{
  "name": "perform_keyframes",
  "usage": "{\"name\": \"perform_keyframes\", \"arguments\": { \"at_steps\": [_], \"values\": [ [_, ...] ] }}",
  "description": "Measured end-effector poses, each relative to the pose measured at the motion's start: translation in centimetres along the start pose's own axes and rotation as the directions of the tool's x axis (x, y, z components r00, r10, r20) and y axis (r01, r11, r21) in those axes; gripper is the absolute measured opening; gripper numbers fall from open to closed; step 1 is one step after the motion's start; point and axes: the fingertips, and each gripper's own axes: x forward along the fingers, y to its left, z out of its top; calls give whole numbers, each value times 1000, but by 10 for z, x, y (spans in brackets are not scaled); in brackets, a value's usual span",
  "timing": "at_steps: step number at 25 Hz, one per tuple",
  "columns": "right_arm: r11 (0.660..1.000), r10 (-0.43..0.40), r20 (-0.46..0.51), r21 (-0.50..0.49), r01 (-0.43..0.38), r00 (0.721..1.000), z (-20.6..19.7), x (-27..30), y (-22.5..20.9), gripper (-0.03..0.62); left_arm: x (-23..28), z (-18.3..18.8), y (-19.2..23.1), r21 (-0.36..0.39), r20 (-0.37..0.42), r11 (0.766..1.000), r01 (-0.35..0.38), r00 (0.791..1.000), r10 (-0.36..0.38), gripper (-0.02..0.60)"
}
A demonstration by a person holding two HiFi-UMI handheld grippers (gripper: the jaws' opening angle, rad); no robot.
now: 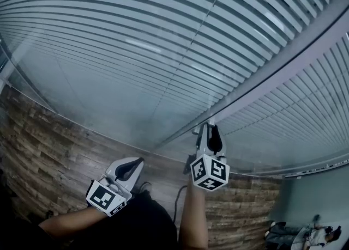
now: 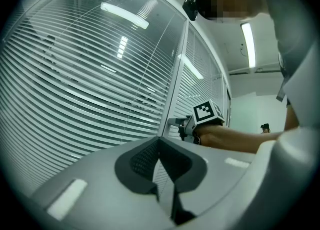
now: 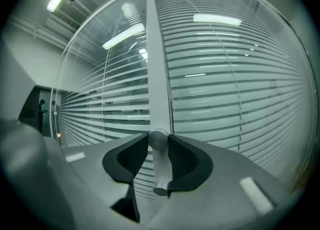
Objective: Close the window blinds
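Observation:
Grey horizontal blinds point(image 1: 163, 36) hang behind glass panes on either side of a pale upright frame post point(image 1: 272, 80). Their slats stand partly tilted, with gaps between them. A small metal cylinder knob point(image 3: 161, 174) sticks out of the post point(image 3: 157, 73). My right gripper point(image 3: 159, 149) has its two dark pads against the knob's sides. From the head view, the right gripper point(image 1: 210, 128) reaches up to the post. My left gripper point(image 1: 139, 163) hangs lower left, away from the glass. In its own view the left gripper point(image 2: 160, 146) is shut with nothing in it.
A wood-pattern panel point(image 1: 43, 151) runs below the glass. A cable point(image 1: 177, 200) trails near my right forearm. A person point(image 1: 305, 235) is far off at the lower right. Ceiling lights reflect in the panes point(image 2: 125, 16).

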Motion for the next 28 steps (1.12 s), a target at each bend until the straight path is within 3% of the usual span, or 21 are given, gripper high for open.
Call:
{"name": "perform_keyframes", "arguments": {
  "at_steps": [5, 11, 15, 21, 23, 28],
  "values": [
    [975, -30, -34, -219, 22, 999, 2, 4, -7, 129, 10, 3, -3, 4, -8, 1000, 2, 1000, -2, -2],
    [882, -73, -55, -470, 39, 996, 7, 3, -7, 127, 12, 8, -8, 9, -9, 1000, -2, 1000, 2, -2],
    [814, -99, -66, -580, 43, 993, 5, 7, -7, 127, 14, 6, -5, 3, -12, 1000, -7, 1000, 7, -2],
    [742, -121, -64, -669, 47, 990, 1, 3, -4, 127, 7, -1, -5, -6, -16, 1000, -5, 1000, 4, -2],
    [755, -106, -63, -654, 39, 992, 0, 3, -1, 129, 4, -3, -4, -9, -17, 1000, -6, 1000, 6, -2],
    [865, -63, -46, -502, 31, 997, -2, 0, 2, 138, 0, -3, 0, -10, -4, 1000, -5, 1000, 5, -2]
  ]
}}
